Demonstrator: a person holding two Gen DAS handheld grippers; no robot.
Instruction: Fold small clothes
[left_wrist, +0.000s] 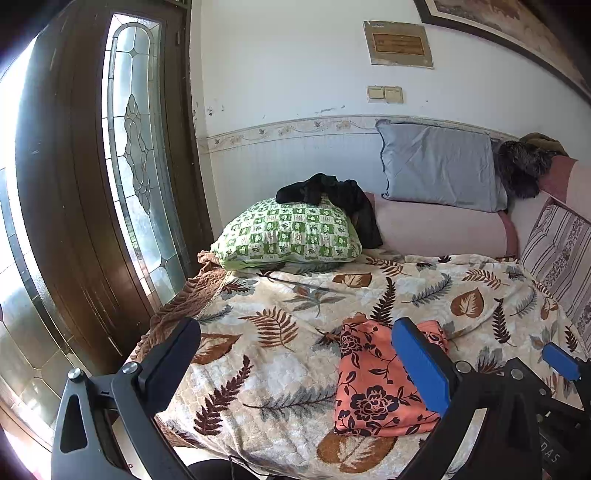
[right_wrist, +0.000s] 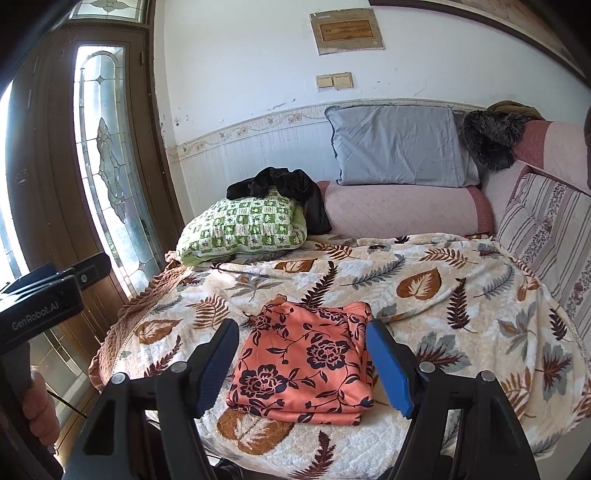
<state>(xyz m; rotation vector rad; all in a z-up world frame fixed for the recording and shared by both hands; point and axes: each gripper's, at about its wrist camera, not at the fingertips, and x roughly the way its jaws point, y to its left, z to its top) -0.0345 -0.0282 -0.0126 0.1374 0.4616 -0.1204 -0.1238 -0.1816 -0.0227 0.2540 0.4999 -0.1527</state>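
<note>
From the left wrist view, the left gripper (left_wrist: 295, 363) stands wide, its jaws apart and nothing between them but the bed below. The folded orange floral cloth (left_wrist: 373, 380) lies flat on the leaf-print blanket (left_wrist: 280, 332) near the bed's front edge, partly hidden behind the blue pad of the gripper's right-hand finger (left_wrist: 421, 365). Further back a green checked pillow (left_wrist: 291, 232) rests on the blanket with a black garment (left_wrist: 332, 195) draped over its top. A grey pillow (left_wrist: 439, 170) leans against the wall above a pink bolster (left_wrist: 443, 229). At the lower right edge part of the right gripper (left_wrist: 561, 360) shows — one blue fingertip only. A dark wooden door (left_wrist: 85, 177) with a leaded glass pane fills the left side.

From the right wrist view, the right gripper (right_wrist: 303, 365) is also wide open, empty, its fingers standing either side of the orange floral cloth (right_wrist: 306, 362) as seen from the camera — whether they touch it cannot be told. The cloth is folded into a neat stack, edges showing at its front, on the blanket (right_wrist: 424, 288). The green pillow (right_wrist: 243, 225), black garment (right_wrist: 284, 188) and grey pillow (right_wrist: 399, 151) sit behind. At the far left a hand (right_wrist: 40, 410) grips the handle of the left gripper's body.
</note>
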